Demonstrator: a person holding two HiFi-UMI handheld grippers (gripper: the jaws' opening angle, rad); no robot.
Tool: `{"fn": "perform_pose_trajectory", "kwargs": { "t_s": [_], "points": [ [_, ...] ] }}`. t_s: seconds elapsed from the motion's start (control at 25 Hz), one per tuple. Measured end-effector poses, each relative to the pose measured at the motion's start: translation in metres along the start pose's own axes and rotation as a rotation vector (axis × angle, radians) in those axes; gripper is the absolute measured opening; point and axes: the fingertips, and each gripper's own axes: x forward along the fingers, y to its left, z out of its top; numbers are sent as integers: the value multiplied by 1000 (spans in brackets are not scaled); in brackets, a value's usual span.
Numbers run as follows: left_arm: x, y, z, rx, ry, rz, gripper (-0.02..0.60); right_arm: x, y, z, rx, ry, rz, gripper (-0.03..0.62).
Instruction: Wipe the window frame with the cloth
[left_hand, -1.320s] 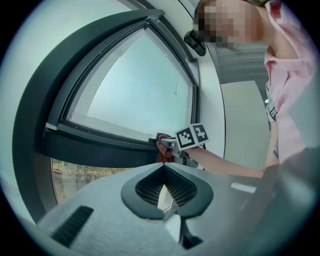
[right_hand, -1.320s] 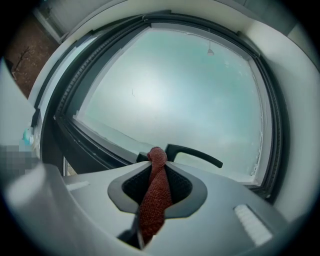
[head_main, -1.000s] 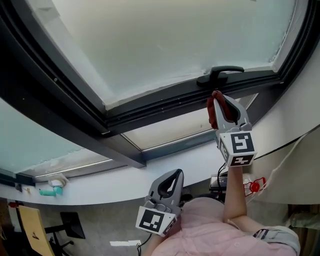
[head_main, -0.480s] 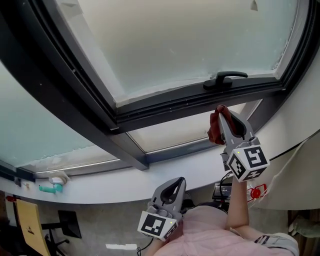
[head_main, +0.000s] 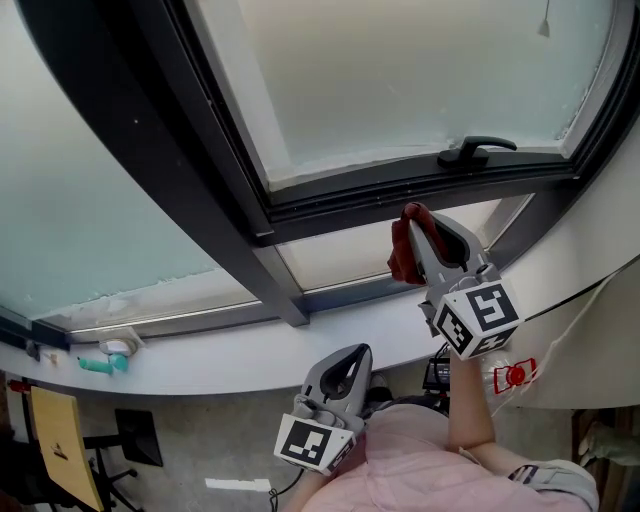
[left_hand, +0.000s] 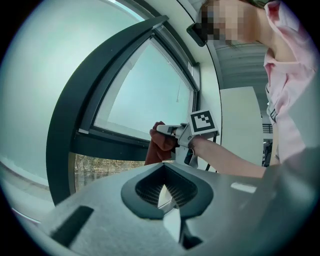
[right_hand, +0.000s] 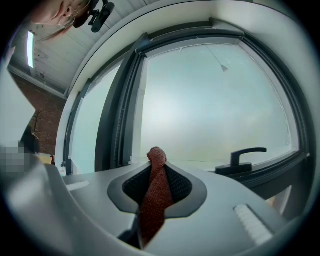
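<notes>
Pinching the cloth (head_main: 403, 256) tight, your right gripper (head_main: 418, 222) holds it just below the window frame (head_main: 380, 195). It looks soft, light and floppy, so grip near the bunched end. Your left gripper (head_main: 348, 356) hangs closed, empty, farther below.

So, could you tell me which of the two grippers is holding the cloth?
The right gripper, raised by the window frame, its jaws shut on the red-brown cloth; the left gripper sits lower, jaws together on nothing.
</notes>
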Motion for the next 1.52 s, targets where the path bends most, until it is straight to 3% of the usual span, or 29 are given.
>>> {"fn": "perform_pose_trajectory", "kwargs": {
  "t_s": [0.2,0.92,1.16,1.28,1.4,1.52],
  "points": [
    [-16,16,-4,6,46,7,-5,21,40,5,17,-11,68,64],
    [-27,88,15,24,6,83,-5,105,117,23,-19,-78,193,64],
    [-26,113,29,21,-16,113,-5,143,140,4,-95,3,246,64],
    [-21,119,30,11,-17,115,-5,156,149,-30,-216,120,240,64],
    [-15,121,28,3,-3,96,-5,158,153,-39,-338,139,205,64],
    [-6,122,27,-11,8,67,-5,161,152,-40,-372,158,211,64]
  ]
}}
